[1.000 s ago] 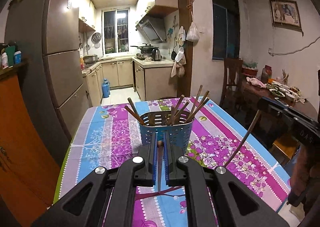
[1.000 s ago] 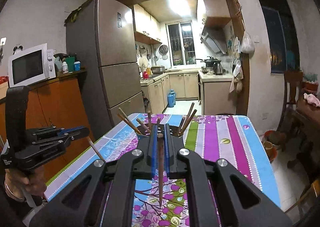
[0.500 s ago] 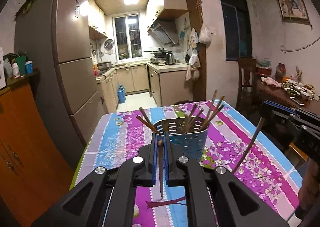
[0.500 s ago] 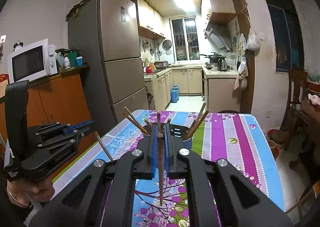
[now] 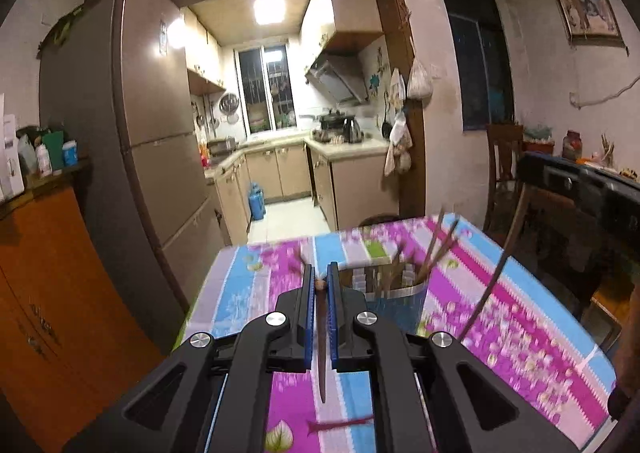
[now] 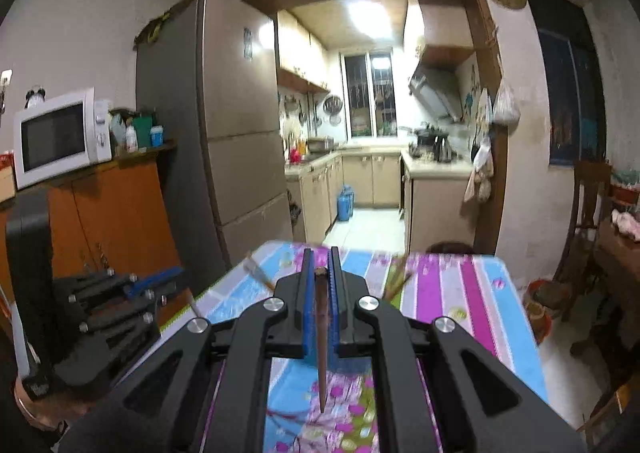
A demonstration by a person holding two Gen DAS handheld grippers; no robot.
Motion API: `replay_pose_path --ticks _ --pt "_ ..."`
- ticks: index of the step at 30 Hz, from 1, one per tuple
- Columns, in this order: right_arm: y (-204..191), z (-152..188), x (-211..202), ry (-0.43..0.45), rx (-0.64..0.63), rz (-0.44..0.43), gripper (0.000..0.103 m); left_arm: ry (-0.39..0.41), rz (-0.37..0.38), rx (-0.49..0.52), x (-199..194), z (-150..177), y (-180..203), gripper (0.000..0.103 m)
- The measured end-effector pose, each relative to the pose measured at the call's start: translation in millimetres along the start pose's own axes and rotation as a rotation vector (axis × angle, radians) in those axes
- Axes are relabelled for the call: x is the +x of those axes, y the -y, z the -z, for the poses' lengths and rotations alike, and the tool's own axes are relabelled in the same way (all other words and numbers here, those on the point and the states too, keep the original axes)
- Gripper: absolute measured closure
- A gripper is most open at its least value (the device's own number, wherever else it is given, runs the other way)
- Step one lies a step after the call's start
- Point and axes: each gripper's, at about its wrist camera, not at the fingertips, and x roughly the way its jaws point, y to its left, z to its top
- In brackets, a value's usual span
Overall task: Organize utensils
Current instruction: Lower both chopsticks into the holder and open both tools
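My left gripper is shut on a brown chopstick that points down toward the table. A blue perforated utensil holder with several chopsticks stands just right of it on the flowered tablecloth. My right gripper is shut on another brown chopstick, tip down. In the right wrist view the holder is mostly hidden behind the fingers; only chopstick ends show. The right gripper appears at the right of the left wrist view, the left gripper at the left of the right wrist view.
A tall fridge and an orange cabinet with a microwave stand left of the table. A doorway leads to the kitchen. A wooden chair and a side table with dishes stand at the right.
Both grippers have risen and tilted upward, each keeping its chopstick. The holder now sits lower and more to the right in the left wrist view; the views are motion-blurred.
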Motion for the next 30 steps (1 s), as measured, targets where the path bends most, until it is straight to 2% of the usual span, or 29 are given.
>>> replay_pose_path --ticks 7,11,13,14,17,22,29,30 --pt "12.2 -73.3 15.9 0.143 0.004 0.045 0.098 0.103 0.058 -0.069 11.5 -89.8 -10.0 0.096" --pt "25.9 -84.2 47.6 0.156 0.027 0.074 0.098 0.149 0.049 -0.094 39.8 -125.8 -10.7 0.096" --pt "36.7 -78.5 69.2 0.14 0.057 0.075 0.098 0.146 0.084 -0.124 57.5 -131.0 -11.9 0.096" --pt "40.4 -75.1 76.5 0.134 0.069 0.07 0.098 0.159 0.113 -0.138 66.2 -130.1 -12.2 0.096" --pt "47.8 -57.5 103.2 0.098 0.088 0.076 0.098 0.162 0.117 -0.137 92.4 -119.4 -8.0 0.096" --pt "48.6 -26.1 134.8 0.028 0.101 0.071 0.098 0.066 0.108 -0.116 136.7 -85.4 -2.1 0.096" --pt "33.8 8.3 157.2 -0.06 0.062 0.066 0.097 -0.027 0.118 -0.141 164.0 -44.6 -7.2 0.096" --pt "31.2 9.7 157.2 -0.067 0.052 0.077 0.091 -0.031 0.108 -0.144 165.2 -40.5 -8.1 0.096"
